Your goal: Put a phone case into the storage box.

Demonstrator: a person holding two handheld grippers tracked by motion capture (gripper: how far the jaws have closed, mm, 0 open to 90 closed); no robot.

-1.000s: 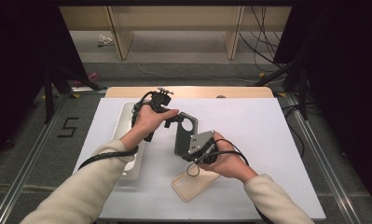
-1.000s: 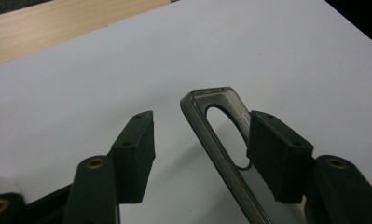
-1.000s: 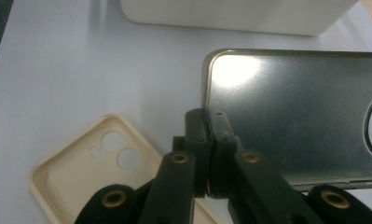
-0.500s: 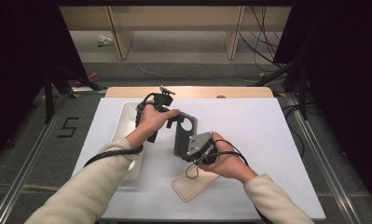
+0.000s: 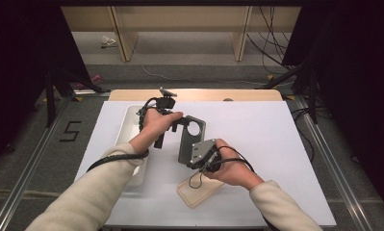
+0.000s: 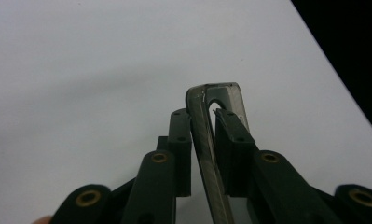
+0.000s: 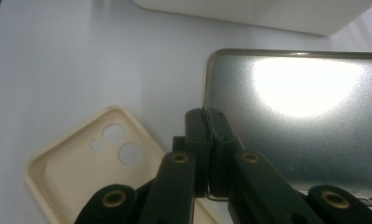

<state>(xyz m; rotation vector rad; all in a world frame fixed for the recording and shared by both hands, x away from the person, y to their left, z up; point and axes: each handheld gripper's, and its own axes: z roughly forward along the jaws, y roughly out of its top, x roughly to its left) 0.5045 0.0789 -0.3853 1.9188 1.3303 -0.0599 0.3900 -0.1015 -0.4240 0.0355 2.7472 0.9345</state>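
Observation:
A dark grey phone case [image 5: 192,137] with a round camera hole is held above the white table [image 5: 276,144] between my two grippers. My left gripper [image 5: 180,121] grips its far end. In the left gripper view the case's thin edge [image 6: 203,135] stands between the jaws of the left gripper [image 6: 202,114], which have just been closing and now press on it. My right gripper [image 5: 192,158] is shut on the near end. In the right gripper view the right gripper [image 7: 207,114] clamps the rim of the grey case [image 7: 295,121]. A cream phone case [image 5: 199,190] [image 7: 81,168] lies inside-up on the table.
A long white tray [image 5: 132,144] stands on the table's left part, under my left forearm, and its wall [image 7: 267,14] shows in the right gripper view. Beyond the table's far edge are a wooden shelf frame [image 5: 180,19] and cables on the floor.
The left gripper's jaws have closed onto the far end of the grey case. Both hands and the case stay where they were.

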